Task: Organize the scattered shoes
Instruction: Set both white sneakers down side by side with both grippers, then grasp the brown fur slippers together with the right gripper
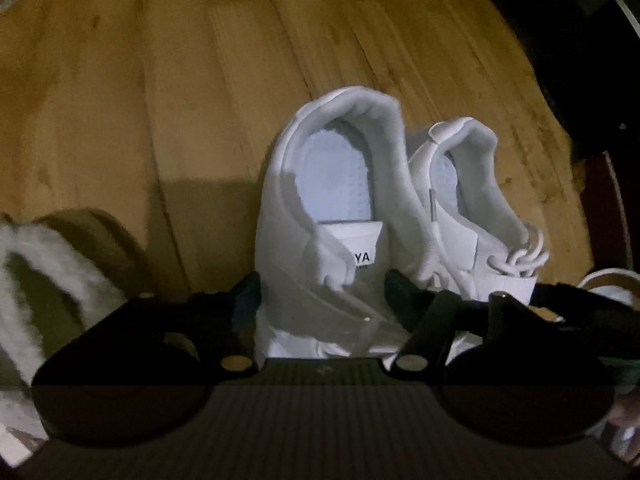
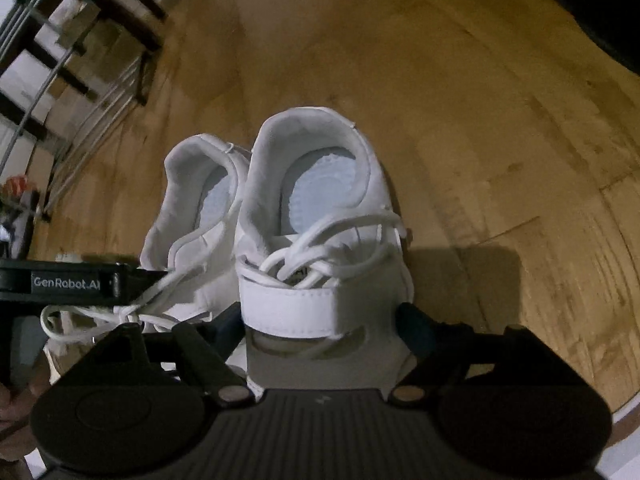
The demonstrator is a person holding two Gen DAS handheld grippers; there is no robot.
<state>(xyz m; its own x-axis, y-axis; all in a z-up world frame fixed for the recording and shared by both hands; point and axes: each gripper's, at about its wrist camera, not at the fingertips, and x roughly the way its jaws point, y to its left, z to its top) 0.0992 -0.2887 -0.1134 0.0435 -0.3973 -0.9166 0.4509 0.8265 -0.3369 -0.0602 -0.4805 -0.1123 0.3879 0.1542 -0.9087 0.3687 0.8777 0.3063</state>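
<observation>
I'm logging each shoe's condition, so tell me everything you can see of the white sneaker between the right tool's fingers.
The white sneaker looks leather-like, with a padded collar, pale blue insole, loose white laces and a broad strap across the front. It stands upright on the wooden floor, close beside its twin, heel away from the camera. The right tool straddles its forefoot; contact is unclear.

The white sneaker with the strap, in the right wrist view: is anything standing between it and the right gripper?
Nothing visible does. The white strapped sneaker already sits between the right gripper's two black fingers, its loose white laces lying on its own tongue. The second white sneaker stands beside it, outside the fingers.
</observation>
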